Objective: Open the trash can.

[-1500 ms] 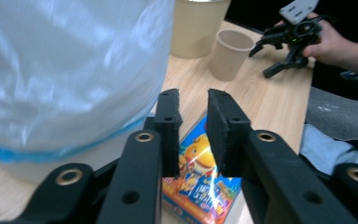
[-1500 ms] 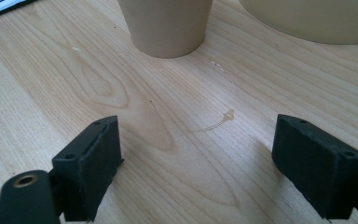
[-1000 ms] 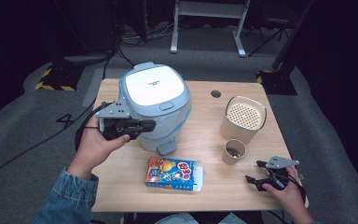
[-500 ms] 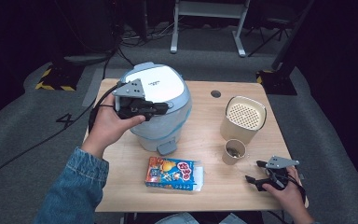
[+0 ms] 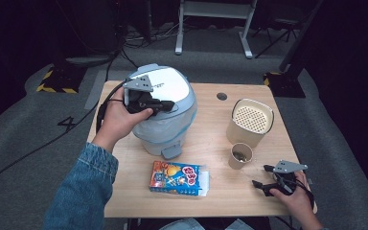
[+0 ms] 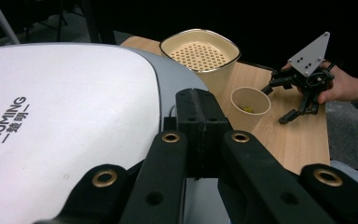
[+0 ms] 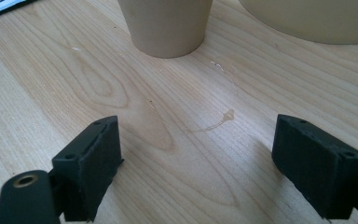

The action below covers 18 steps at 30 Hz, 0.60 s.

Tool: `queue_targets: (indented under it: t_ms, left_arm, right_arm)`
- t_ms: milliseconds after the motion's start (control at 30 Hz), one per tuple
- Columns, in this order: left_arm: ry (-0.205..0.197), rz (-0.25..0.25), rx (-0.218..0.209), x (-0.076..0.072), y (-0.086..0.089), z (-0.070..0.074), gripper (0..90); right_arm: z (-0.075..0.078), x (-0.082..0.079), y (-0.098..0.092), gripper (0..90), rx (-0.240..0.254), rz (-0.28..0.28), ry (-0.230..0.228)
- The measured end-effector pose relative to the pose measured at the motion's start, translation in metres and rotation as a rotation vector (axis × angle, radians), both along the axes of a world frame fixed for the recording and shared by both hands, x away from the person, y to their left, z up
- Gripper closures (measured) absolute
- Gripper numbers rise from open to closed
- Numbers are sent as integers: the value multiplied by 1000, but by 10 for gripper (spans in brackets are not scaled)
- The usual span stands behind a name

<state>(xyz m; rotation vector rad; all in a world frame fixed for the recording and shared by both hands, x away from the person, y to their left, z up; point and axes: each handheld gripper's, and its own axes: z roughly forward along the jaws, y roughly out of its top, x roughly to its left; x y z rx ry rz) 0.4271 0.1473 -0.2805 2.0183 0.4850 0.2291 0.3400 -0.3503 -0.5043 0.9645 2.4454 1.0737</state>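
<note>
Resting over the white lid of the upright pedal bin [image 5: 165, 112], the left gripper [image 5: 165, 104] is held clenched, pointing across the table [image 5: 206, 129]; the right gripper [image 5: 263, 184] is splayed beside the paper cup [image 5: 240, 155].

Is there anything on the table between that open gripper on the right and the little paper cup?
Nothing visible. The right gripper rests open, and bare wood lies between its jaws and the paper cup. The perforated beige container stands behind the cup, not in between.
</note>
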Motion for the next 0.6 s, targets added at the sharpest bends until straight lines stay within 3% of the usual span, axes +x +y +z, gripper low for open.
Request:
queue_targets:
  t_ms: [600]
  left_arm:
    - [-16,2,73,-2,-5,4,900]
  right_arm:
    - [0,0,0,157,-1,1,0]
